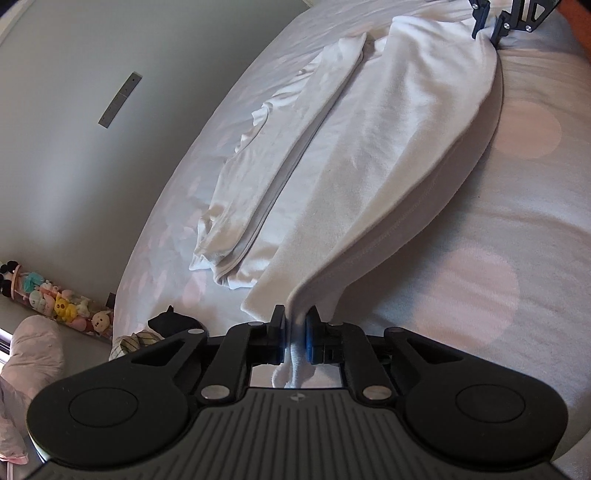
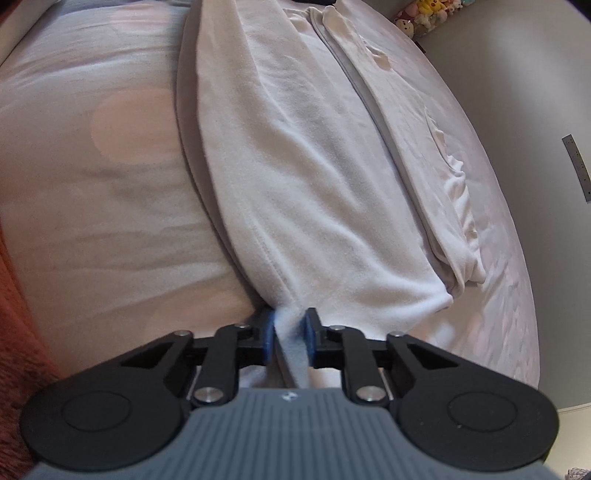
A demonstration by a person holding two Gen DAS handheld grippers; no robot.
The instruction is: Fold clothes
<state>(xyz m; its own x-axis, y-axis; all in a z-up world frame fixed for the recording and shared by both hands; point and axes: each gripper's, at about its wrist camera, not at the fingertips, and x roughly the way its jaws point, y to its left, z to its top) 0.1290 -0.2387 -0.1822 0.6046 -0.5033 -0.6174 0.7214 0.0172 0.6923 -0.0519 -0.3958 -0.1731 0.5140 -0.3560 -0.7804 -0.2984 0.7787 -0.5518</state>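
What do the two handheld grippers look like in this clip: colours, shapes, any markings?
Both match. The left gripper and right gripper each have black linkage arms with silver pivot pins, two round black discs at the sides, a ribbed grey body with a small round logo, and blue pads inside the black fingers. No cables or sleeves show.

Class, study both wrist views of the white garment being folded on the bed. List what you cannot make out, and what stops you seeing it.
- Left wrist view: the right gripper is cut off by the top edge, as is the hand holding it.
- Right wrist view: the far end of the white garment and the left gripper run off the top edge.
- Both views: the garment's underside is hidden by its own lifted flap.
- Left wrist view: the toys are too small to identify.
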